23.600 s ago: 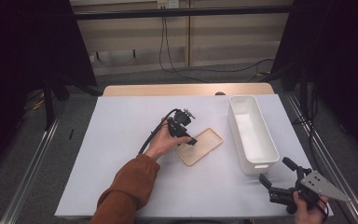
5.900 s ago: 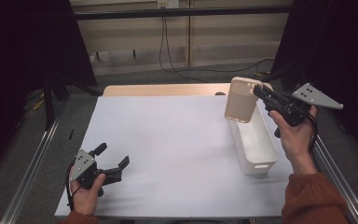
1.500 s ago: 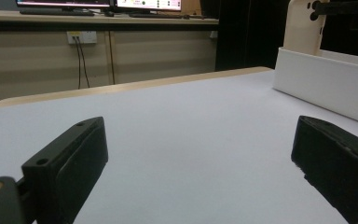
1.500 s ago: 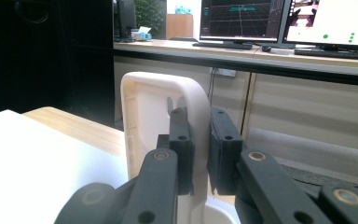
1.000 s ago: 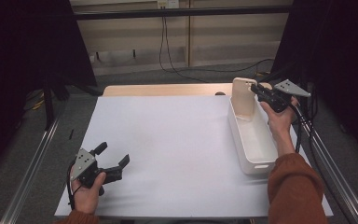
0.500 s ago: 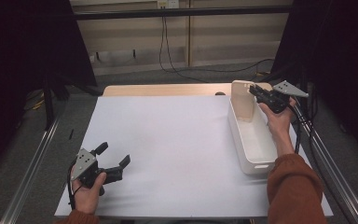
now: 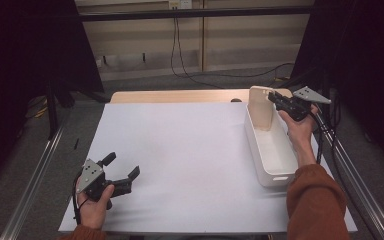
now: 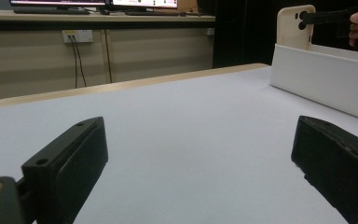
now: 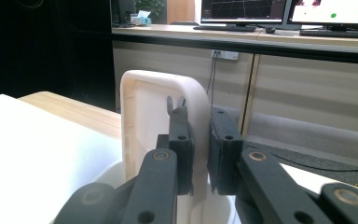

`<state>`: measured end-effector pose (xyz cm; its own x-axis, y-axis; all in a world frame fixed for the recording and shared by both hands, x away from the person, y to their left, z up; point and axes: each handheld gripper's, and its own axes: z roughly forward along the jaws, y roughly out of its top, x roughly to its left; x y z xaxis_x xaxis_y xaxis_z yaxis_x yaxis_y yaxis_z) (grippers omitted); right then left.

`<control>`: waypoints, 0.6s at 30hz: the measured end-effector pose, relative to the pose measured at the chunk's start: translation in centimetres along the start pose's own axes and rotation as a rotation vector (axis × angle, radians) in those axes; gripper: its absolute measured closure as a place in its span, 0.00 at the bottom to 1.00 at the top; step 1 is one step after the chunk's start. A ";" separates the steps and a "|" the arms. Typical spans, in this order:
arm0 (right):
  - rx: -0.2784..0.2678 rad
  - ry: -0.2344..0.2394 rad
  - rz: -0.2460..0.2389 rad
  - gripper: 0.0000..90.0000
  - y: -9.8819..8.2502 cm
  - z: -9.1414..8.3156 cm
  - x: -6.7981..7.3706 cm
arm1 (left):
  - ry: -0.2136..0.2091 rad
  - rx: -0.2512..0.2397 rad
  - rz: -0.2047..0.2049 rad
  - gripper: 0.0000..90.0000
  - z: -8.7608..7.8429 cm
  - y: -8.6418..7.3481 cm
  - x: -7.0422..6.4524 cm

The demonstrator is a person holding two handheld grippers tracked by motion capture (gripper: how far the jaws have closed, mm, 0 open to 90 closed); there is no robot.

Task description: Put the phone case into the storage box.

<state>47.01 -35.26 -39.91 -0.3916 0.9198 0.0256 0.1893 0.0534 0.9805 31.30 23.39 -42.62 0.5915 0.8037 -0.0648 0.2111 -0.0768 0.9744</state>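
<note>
A cream phone case (image 7: pixel 259 107) stands upright at the far end of a white bin (image 7: pixel 260 167). My right gripper (image 7: pixel 272 97) is shut on the case's top edge, reaching in from the right. In the right gripper view the case (image 9: pixel 149 121) sits pinched between the two black jaws of my right gripper (image 9: pixel 199 121). My left gripper (image 7: pixel 123 164) rests in the hand at the table's front left, open, with nothing between its jaws. From the left gripper (image 8: pixel 200 172), the case (image 8: pixel 291 25) rises above the bin's wall (image 8: pixel 321 77) far off.
The white sheet (image 7: pixel 180 150) covers the table, with a wooden edge (image 7: pixel 170 96) at the back. Metal rails run along both sides. Cables hang by the back wall.
Since some seconds ago the right gripper has lowered the case from above the bin into its far end. Over the last second nothing visibly moved.
</note>
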 end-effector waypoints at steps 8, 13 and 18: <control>0.024 -0.005 -0.006 0.89 0.2 0.1 -0.4 | -0.002 -0.002 -0.001 0.04 0.1 0.0 -0.1; 0.037 -0.019 -0.010 0.88 0.2 0.1 -0.6 | -0.002 -0.001 -0.006 0.04 0.1 0.0 -0.1; 0.042 -0.023 -0.012 0.88 0.2 0.2 -0.8 | -0.003 0.002 -0.006 0.04 0.2 0.0 -0.1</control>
<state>47.53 -35.87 -39.76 -0.3733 0.9276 0.0092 0.2226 0.0799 0.9716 31.38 23.22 -42.69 0.5925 0.8025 -0.0710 0.2161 -0.0734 0.9736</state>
